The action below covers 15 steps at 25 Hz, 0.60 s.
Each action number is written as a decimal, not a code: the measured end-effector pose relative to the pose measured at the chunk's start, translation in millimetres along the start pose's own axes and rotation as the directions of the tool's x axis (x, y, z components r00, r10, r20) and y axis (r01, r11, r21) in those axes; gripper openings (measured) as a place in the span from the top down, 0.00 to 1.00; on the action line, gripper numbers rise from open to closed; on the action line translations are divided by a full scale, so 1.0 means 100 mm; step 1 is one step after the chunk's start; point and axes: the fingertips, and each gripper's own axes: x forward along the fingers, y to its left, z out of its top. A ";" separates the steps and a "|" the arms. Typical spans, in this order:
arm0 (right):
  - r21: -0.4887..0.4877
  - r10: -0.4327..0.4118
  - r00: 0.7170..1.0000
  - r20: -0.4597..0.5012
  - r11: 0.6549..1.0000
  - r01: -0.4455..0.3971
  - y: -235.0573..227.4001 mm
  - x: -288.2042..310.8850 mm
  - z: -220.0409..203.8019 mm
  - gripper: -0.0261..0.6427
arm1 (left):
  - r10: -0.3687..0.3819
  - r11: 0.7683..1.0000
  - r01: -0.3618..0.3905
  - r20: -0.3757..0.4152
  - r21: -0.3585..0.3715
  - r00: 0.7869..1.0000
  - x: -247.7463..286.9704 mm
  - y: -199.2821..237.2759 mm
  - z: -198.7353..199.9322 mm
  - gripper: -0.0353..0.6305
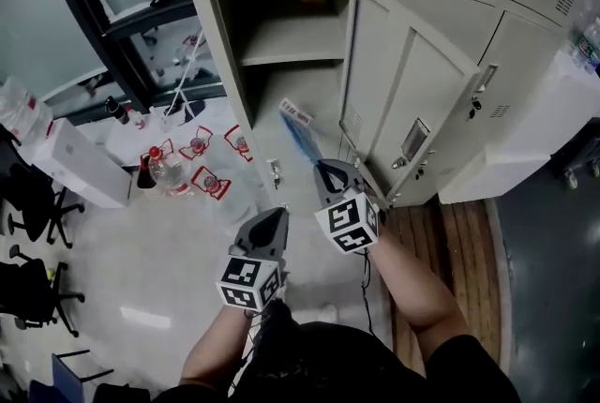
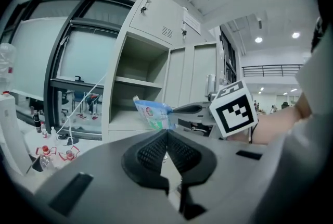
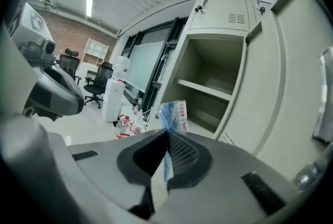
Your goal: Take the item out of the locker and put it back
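Observation:
A flat blue and white packet (image 1: 299, 131) sticks out from my right gripper (image 1: 322, 167), whose jaws are shut on its lower edge. In the right gripper view the packet (image 3: 173, 116) stands upright in front of the open locker (image 3: 213, 87). It hangs outside the locker (image 1: 286, 45), in front of the lower compartment, below the shelf (image 1: 291, 43). My left gripper (image 1: 277, 216) is lower and to the left, shut with nothing between its jaws. From the left gripper view the packet (image 2: 152, 113) shows at the tip of the right gripper (image 2: 174, 110).
The locker door (image 1: 408, 101) stands open to the right of the packet. Several bottles in red holders (image 1: 183, 167) and a white box (image 1: 75, 162) stand on the floor at the left. Black office chairs (image 1: 33, 204) are at the far left. A wooden strip (image 1: 450, 232) runs along the right.

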 end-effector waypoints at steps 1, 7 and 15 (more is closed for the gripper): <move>0.011 0.008 1.000 0.004 1.000 -0.008 0.02 -0.06 -0.02 0.95 | 0.010 1.000 -0.010 0.000 -0.001 1.000 -0.04 -0.04 -0.02 0.94; 0.085 0.043 0.999 0.027 0.995 -0.045 0.14 -0.35 -0.07 0.95 | 0.050 0.999 -0.050 -0.004 -0.012 0.999 -0.25 -0.18 -0.11 0.94; 0.159 0.056 0.998 0.043 0.985 -0.062 0.38 -0.48 -0.05 0.95 | 0.070 0.997 -0.070 -0.003 -0.023 0.998 -0.41 -0.03 -0.17 0.94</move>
